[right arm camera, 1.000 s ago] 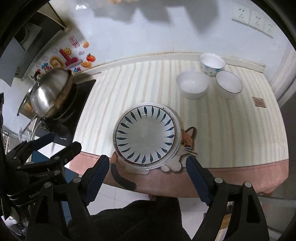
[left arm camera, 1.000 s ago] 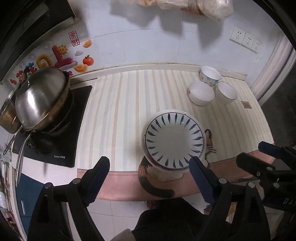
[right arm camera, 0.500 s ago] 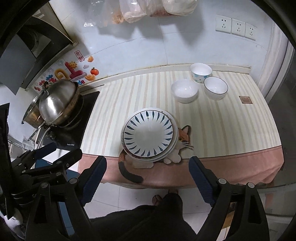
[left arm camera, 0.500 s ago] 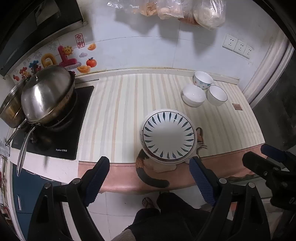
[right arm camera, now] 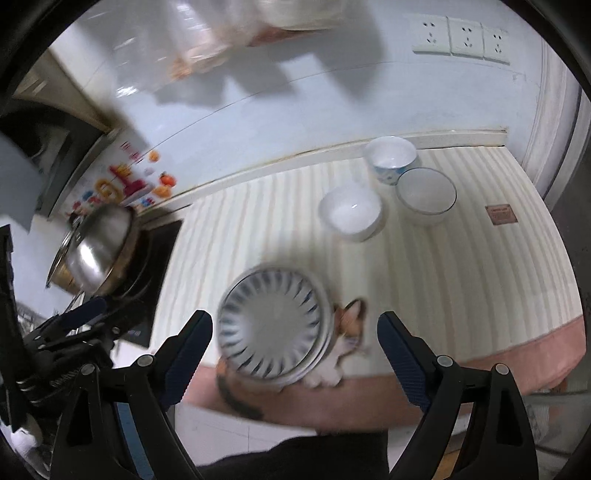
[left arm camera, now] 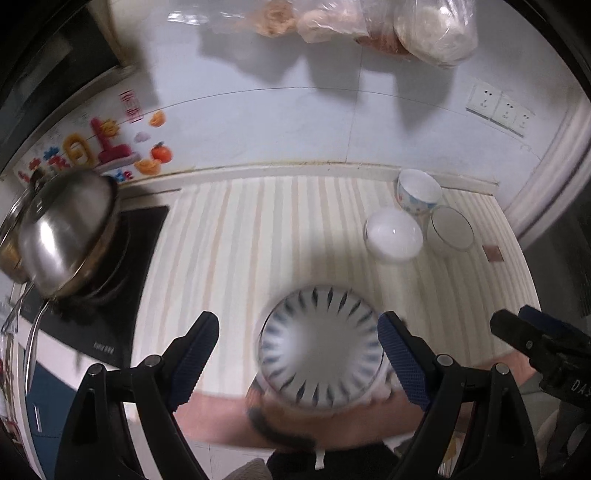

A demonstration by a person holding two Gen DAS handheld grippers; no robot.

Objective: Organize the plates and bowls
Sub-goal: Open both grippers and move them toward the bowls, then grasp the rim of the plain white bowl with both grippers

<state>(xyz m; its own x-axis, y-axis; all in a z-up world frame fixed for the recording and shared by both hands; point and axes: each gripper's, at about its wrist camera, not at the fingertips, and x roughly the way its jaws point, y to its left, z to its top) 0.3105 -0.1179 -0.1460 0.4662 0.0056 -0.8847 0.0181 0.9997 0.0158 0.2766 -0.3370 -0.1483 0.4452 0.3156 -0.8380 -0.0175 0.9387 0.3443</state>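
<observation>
A stack of white plates with blue leaf marks (left arm camera: pixel 320 346) (right arm camera: pixel 272 330) sits on a cat-shaped mat (right arm camera: pixel 347 343) at the counter's front edge. Three bowls stand at the back right: a plain white bowl (left arm camera: pixel 393 235) (right arm camera: pixel 351 213), a patterned bowl (left arm camera: pixel 419 191) (right arm camera: pixel 390 158) and a dark-rimmed bowl (left arm camera: pixel 450 230) (right arm camera: pixel 426 195). My left gripper (left arm camera: pixel 299 356) is open and empty, above and in front of the plates. My right gripper (right arm camera: pixel 295 356) is open and empty, just right of the plates. Both views are blurred.
A steel pot with a lid (left arm camera: pixel 62 232) (right arm camera: pixel 98 249) sits on a black induction cooker (left arm camera: pixel 107 295) at the left. The striped counter (left arm camera: pixel 258 229) ends at a pink front edge (right arm camera: pixel 517 350). Plastic bags (left arm camera: pixel 369 26) hang on the wall above.
Both grippers have moved forward and down toward the counter, so the plates and bowls look larger. Both stay open. Nothing on the counter has moved.
</observation>
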